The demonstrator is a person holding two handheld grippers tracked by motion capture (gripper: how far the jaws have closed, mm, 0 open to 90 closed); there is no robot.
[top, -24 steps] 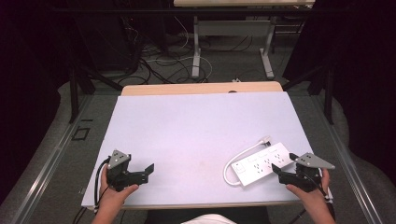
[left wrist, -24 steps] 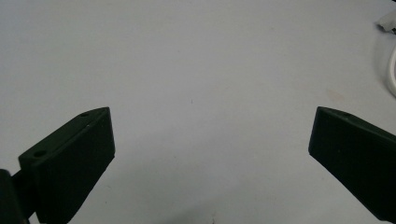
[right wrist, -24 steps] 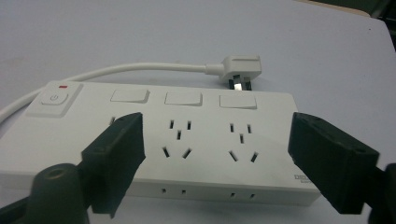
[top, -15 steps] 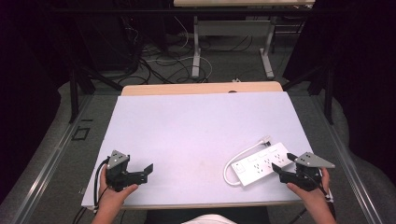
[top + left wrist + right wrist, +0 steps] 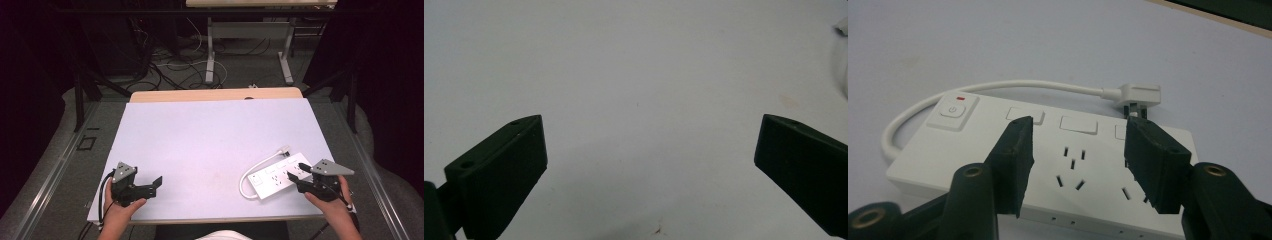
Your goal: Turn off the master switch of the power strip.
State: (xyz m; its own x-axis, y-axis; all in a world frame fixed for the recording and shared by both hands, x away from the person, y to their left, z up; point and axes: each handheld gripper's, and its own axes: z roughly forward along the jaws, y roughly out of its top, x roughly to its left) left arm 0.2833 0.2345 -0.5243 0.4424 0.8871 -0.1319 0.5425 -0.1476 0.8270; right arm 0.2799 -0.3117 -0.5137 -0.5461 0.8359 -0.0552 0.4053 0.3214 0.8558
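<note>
Two spread-jawed grippers, left gripper [image 5: 156, 183] and right gripper [image 5: 1077, 146], flank the tabletop's [image 5: 210, 135] near edge; the power strip [image 5: 1048, 175] bears no readable writing.

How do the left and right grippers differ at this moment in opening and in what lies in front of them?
The left gripper is spread wide over bare table; the right gripper is open more narrowly. The left has nothing between its fingers; the right's fingers hang over the white power strip, apparently not touching it. The left sits near the table's front left corner, the right at front right. Both are hand-held and open.
</note>
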